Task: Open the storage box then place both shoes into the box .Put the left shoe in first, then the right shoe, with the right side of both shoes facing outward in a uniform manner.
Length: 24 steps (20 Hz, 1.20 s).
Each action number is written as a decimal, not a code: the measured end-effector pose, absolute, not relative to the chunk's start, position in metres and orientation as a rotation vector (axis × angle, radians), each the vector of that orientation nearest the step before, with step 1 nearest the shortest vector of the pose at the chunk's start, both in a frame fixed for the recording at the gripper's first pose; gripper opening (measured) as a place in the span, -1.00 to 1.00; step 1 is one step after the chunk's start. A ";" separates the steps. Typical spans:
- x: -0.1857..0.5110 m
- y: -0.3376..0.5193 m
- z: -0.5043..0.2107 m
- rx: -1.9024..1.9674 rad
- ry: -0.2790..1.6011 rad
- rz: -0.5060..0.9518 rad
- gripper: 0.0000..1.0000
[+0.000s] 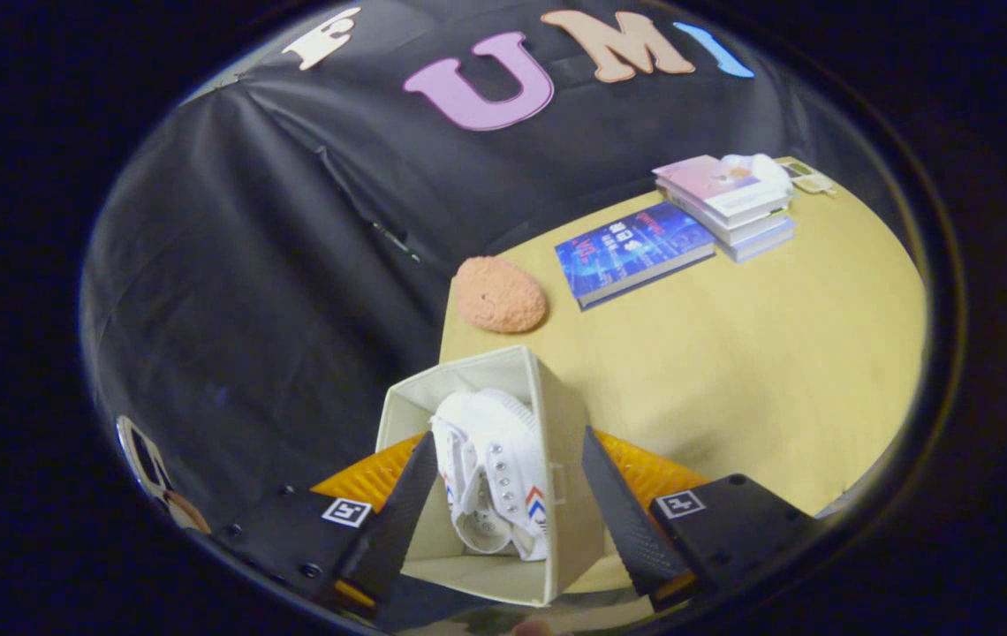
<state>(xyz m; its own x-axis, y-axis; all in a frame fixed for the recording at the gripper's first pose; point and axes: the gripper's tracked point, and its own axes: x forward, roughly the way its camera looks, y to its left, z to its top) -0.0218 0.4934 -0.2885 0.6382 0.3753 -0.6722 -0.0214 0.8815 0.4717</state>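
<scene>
The jaws stand wide apart, holding nothing; the gripper (503,508) hangs above the open storage box (567,495) on the table (733,371). Between the fingers a white shoe (490,468) lies in the box, long axis running near to far, though which end is the toe I cannot tell. Farther off sit a pink lumpy object (500,294), a blue book (633,252), and a stack of books (729,205) to the right.

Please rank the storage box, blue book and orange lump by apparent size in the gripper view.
1. storage box, nearest, between the open tool fingers
2. blue book
3. orange lump
Nearness inflates the box.
</scene>
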 end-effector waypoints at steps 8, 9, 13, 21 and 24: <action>-0.009 0.360 -0.221 0.316 0.551 0.129 1.00; -0.006 0.342 -0.212 0.281 0.525 0.122 1.00; 0.010 0.273 -0.172 0.127 0.393 0.130 1.00; 0.033 0.157 -0.110 0.036 0.235 0.203 1.00; 0.038 0.118 -0.100 0.036 0.214 0.226 1.00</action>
<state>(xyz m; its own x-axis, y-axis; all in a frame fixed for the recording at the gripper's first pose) 0.0375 0.1178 -0.1001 0.9520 0.2258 -0.2066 -0.2182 0.9741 0.0591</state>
